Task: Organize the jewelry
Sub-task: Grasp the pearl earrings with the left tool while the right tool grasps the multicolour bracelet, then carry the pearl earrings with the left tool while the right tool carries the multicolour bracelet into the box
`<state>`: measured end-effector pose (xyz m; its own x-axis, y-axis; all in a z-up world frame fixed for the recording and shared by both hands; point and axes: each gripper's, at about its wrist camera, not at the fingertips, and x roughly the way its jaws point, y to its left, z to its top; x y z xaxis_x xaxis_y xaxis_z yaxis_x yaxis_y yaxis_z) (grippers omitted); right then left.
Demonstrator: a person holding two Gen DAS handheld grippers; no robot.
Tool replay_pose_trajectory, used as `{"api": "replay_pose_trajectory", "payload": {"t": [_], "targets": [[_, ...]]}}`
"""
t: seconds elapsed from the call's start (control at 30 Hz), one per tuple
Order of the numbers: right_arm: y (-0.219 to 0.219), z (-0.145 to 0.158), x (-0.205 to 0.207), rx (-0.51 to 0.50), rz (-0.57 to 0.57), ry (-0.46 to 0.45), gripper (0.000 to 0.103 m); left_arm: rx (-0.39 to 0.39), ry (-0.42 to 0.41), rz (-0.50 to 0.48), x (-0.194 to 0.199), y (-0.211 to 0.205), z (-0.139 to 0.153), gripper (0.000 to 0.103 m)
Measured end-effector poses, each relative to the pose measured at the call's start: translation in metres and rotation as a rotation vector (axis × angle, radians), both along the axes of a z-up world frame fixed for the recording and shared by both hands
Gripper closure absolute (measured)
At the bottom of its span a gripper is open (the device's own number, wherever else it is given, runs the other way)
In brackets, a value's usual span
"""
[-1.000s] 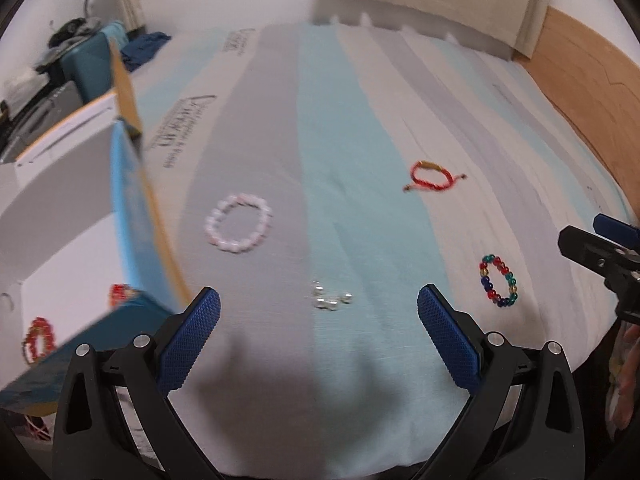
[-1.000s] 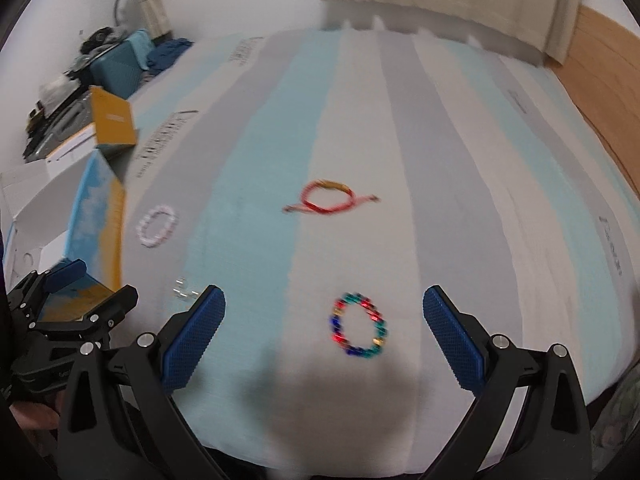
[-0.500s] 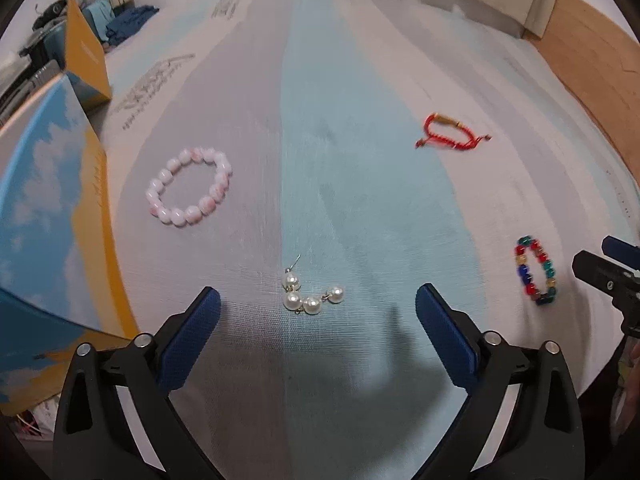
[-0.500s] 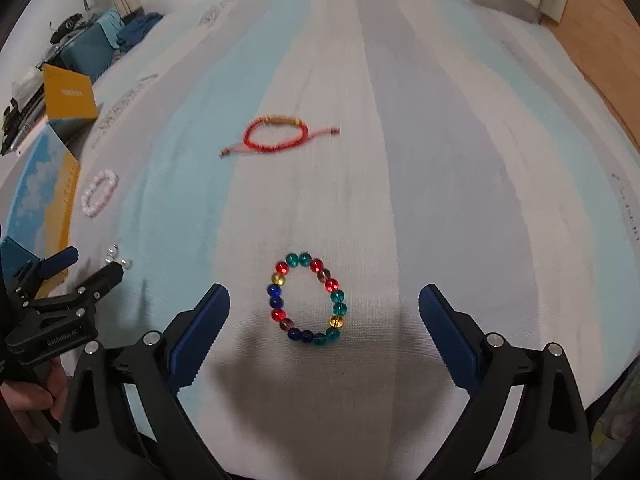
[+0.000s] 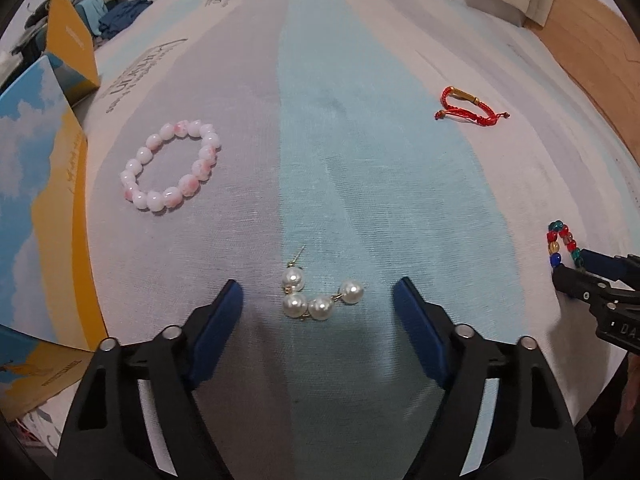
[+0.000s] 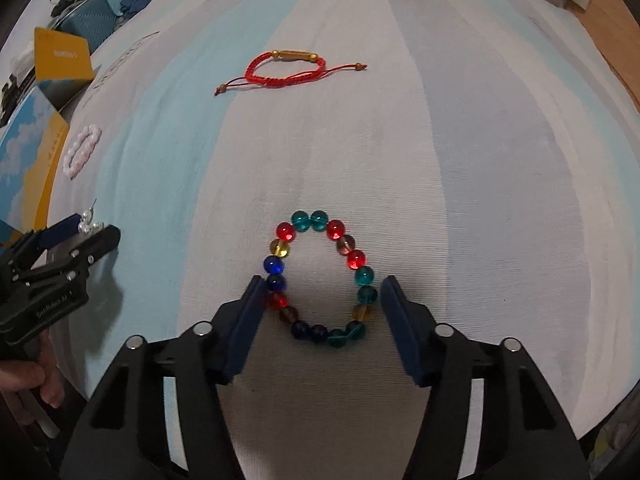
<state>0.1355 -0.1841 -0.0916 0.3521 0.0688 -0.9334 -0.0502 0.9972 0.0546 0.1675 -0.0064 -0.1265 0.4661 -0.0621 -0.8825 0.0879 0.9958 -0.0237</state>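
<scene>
A pearl earring [image 5: 316,300] with a gold hook lies on the striped bedsheet [image 5: 360,160]. My left gripper [image 5: 318,294] stands over it with a blue pad on either side. Its jaws are closing and the pads are clear of the pearls. A multicoloured glass bead bracelet [image 6: 365,277] lies between the pads of my right gripper [image 6: 324,286]. Those jaws are closing too: the left pad is right against the beads and the right pad is a sliver off. Each gripper also shows at the edge of the other view: right gripper [image 5: 574,270], left gripper [image 6: 86,232].
A pink and white bead bracelet [image 5: 172,168] lies to the left and a red cord bracelet [image 5: 466,106] further back on the right. An open sky-blue and yellow box [image 5: 36,200] stands at the left edge. A hand [image 6: 28,380] holds the left gripper.
Both grippers have come down close to the sheet and their jaws have narrowed. The earring and the bead bracelet now sit between the pads.
</scene>
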Motion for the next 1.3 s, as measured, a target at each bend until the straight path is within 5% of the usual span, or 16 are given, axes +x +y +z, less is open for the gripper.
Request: {"api": "replay_pose_trajectory", "payload": {"t": [0.23,0.33,0.4,0.87,0.93,1.3], "targets": [[0.001,0.0,-0.002,0.013,0.004,0.0,0.073,-0.007,0.011,0.004,0.001,0.002,0.004,0.049],[0.001,0.0,-0.003,0.02,0.006,0.004,0.084,0.001,0.016,-0.005,0.003,0.003,0.006,0.069],[0.001,0.0,-0.004,0.026,0.006,0.005,0.084,-0.03,0.034,-0.024,0.005,0.006,0.007,0.093],[-0.008,0.012,-0.016,0.086,-0.018,-0.001,0.084,-0.022,0.04,-0.045,0.001,0.001,0.018,0.093],[-0.009,0.016,-0.017,0.096,-0.02,-0.006,0.095,-0.02,0.038,-0.046,-0.001,0.0,0.02,0.093],[-0.006,0.034,-0.02,0.118,-0.012,-0.033,0.095,-0.016,0.028,-0.045,-0.007,-0.001,0.033,0.093]]}}
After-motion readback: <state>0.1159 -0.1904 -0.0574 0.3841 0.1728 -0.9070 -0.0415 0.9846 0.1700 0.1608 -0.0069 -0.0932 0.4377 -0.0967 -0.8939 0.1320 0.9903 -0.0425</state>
